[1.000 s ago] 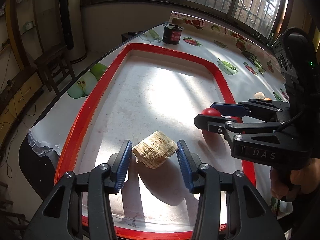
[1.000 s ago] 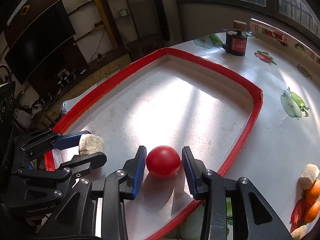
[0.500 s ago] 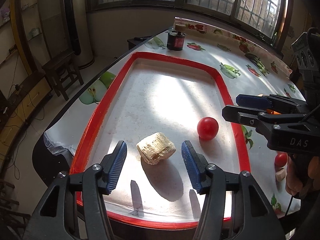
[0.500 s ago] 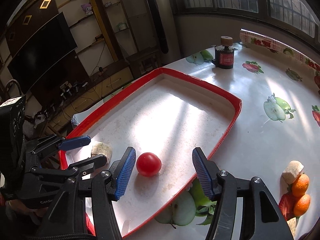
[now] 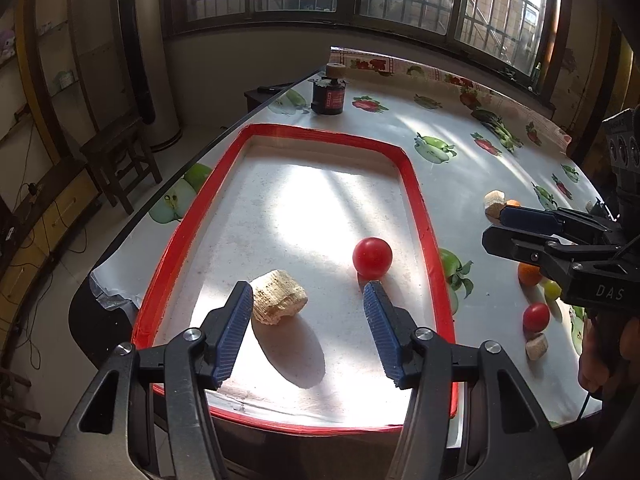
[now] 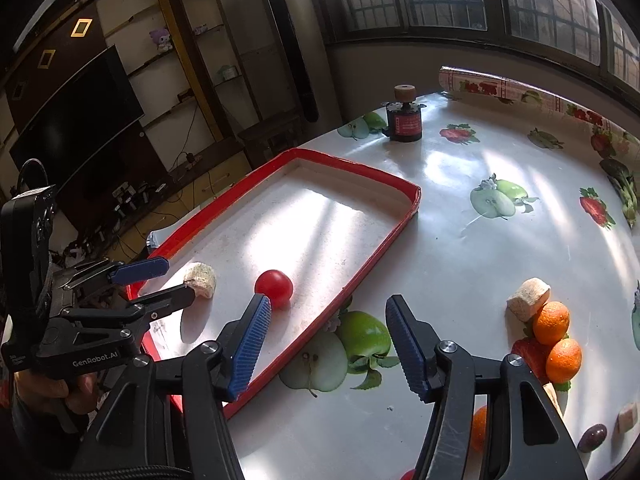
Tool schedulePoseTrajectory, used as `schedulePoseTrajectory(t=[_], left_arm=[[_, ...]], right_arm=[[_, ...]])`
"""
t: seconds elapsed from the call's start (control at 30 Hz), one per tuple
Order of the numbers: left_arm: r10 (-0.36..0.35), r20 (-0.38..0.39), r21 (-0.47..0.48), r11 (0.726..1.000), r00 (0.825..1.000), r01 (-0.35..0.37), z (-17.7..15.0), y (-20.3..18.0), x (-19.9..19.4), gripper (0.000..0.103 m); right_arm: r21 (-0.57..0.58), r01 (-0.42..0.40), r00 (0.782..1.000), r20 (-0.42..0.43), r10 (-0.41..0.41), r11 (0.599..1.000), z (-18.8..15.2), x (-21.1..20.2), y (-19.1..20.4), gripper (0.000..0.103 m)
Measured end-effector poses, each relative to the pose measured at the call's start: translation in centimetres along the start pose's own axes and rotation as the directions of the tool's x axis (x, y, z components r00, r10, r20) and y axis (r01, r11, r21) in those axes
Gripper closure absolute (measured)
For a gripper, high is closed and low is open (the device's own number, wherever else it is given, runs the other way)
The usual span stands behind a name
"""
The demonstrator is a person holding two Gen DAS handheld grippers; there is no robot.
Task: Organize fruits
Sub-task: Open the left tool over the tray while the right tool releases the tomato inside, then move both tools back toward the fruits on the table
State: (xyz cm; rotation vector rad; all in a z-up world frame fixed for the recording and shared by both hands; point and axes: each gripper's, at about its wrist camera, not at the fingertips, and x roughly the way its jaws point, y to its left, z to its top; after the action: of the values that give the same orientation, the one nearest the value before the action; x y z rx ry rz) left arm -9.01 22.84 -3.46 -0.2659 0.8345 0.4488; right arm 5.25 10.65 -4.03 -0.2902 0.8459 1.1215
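Observation:
A red-rimmed tray [image 5: 412, 168] [image 6: 360, 168] lies on the table. In it sit a red tomato [image 5: 372, 258] [image 6: 274, 287] and a beige ribbed chunk [image 5: 279, 297] [image 6: 200, 280]. My left gripper [image 5: 308, 320] [image 6: 152, 282] is open and empty, raised over the tray's near end. My right gripper [image 6: 328, 336] [image 5: 496, 226] is open and empty, over the table just right of the tray rim. Loose fruit lies right of the tray: oranges [image 6: 551, 322], a beige chunk [image 6: 527, 298], a small tomato [image 5: 536, 317].
A dark jar with a cork lid [image 5: 328, 92] [image 6: 405, 118] stands beyond the tray's far end. The table edge [image 5: 168, 176] runs close along the tray's left side. A dark plum [image 6: 592, 438] and more pieces lie at the near right.
Both grippers opened wider and pulled back and up from the tray. The chunk and the tomato stay in the tray. The right gripper moved right, off the tray.

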Motion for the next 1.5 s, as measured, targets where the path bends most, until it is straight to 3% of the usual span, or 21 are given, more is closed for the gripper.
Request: schedulePoseTrajectory(t=[0.1, 0.83, 1.23, 1.5], left_arm=[[-0.008, 0.009, 0.011, 1.000, 1.000, 0.008, 0.1, -0.8, -0.4, 0.043], [-0.144, 0.015, 0.137, 0.981, 0.989, 0.141, 0.0, -9.2, -2.0, 0.043], [-0.243, -0.045, 0.218, 0.944, 0.969, 0.247, -0.8, -15.0, -1.5, 0.043], [-0.284, -0.111, 0.236, 0.923, 0.952, 0.303, -2.1, -17.2, -0.5, 0.043]], right_arm=[[0.017, 0.016, 1.000, 0.009, -0.016, 1.000, -0.8, -1.2, -1.0, 0.041], [0.162, 0.166, 0.983, 0.054, -0.177, 0.973, -7.8, -10.5, -8.2, 0.036], [0.269, 0.254, 0.959, 0.052, -0.278, 0.929, -12.0, -15.2, -12.3, 0.036], [0.308, 0.277, 0.953, 0.035, -0.302, 0.910, -13.7, -15.8, -14.0, 0.036]])
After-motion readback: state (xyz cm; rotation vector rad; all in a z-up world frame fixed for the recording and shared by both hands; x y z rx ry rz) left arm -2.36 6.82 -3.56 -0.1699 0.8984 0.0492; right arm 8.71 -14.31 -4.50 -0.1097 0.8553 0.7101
